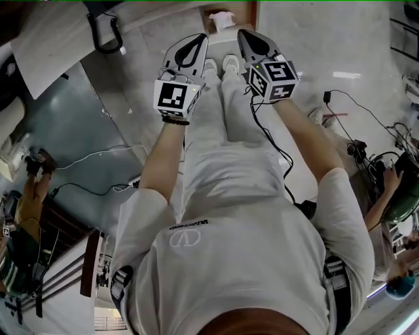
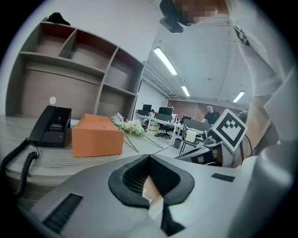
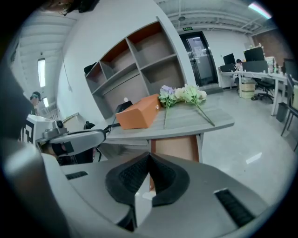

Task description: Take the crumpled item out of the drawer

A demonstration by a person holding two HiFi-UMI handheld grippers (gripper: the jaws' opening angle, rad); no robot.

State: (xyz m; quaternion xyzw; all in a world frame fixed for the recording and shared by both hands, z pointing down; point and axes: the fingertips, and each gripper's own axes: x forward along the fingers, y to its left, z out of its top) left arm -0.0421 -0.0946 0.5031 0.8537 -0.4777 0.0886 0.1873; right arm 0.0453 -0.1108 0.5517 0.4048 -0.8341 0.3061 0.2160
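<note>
Reaching is judged underway: left gripper [image 1: 195, 40] and right gripper [image 1: 247, 36] are held closed, empty, before the drawer [image 1: 251, 16]; jaws must be opened for the crumpled item [image 1: 222, 19].

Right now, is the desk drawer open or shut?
Open: the head view looks into the drawer, with the crumpled white item lying inside.
</note>
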